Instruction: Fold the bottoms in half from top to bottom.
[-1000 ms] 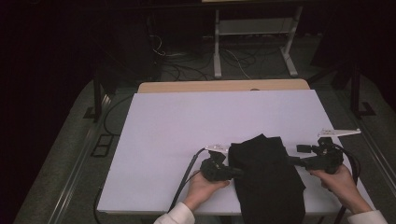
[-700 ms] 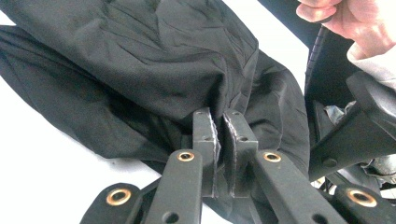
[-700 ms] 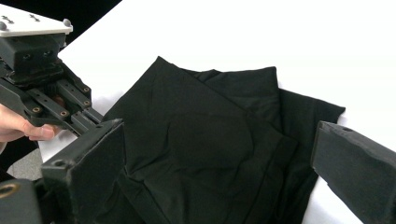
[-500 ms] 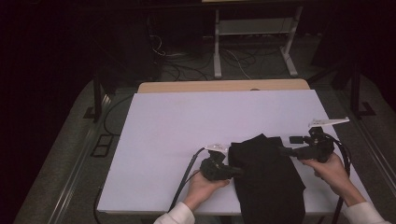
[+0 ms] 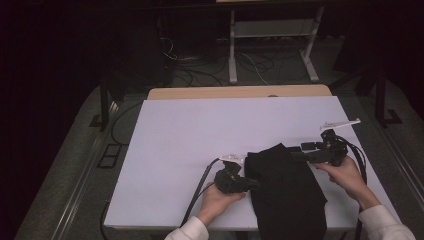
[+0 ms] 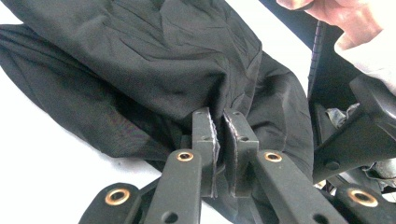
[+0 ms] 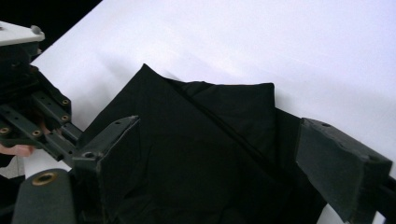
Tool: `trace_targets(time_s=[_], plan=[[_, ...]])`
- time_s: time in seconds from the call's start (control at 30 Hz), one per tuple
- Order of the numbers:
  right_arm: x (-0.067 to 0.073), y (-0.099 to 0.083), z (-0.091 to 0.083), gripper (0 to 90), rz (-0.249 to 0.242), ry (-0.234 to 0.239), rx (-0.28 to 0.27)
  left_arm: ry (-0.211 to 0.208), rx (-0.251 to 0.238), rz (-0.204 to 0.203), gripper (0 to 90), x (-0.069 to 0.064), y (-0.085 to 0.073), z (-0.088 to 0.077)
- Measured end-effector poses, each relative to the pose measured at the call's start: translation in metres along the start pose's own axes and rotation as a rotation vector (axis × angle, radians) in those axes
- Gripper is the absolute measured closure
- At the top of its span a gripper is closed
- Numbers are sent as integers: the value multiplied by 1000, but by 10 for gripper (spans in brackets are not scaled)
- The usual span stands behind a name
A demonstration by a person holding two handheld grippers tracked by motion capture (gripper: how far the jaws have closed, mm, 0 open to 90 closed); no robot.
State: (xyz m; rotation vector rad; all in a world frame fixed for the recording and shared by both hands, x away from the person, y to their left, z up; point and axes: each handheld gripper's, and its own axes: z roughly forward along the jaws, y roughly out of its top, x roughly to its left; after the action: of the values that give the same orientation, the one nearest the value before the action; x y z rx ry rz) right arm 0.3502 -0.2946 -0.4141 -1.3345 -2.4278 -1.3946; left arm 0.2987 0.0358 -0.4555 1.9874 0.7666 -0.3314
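While the left gripper (image 5: 248,183) pinches a fold of the black cloth (image 5: 285,192) lying at the near right edge of the white tabletop (image 5: 200,135), the right gripper (image 5: 299,151), jaws wide but just closing, hovers over the cloth's far right corner, gripping nothing.

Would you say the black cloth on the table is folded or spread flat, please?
Folded, loosely: the black cloth lies in overlapping layers with a crease running across it in the right gripper view, and the left tongs pinch a bunched edge.
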Motion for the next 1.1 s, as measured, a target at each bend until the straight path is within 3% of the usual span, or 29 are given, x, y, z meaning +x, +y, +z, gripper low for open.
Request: trace_targets(time_s=[0.5,0.93,1.0,1.1], plan=[[-19,5,25,257,23,16,63,-2,-2,-3,830,1,0,1],[-26,8,43,285,-9,18,155,-2,6,-4,830,2,-1,3],[-26,7,44,367,-14,4,164,-2,8,-6,829,3,-1,3],[-25,7,44,518,-33,20,169,-3,8,-3,828,2,-1,3]])
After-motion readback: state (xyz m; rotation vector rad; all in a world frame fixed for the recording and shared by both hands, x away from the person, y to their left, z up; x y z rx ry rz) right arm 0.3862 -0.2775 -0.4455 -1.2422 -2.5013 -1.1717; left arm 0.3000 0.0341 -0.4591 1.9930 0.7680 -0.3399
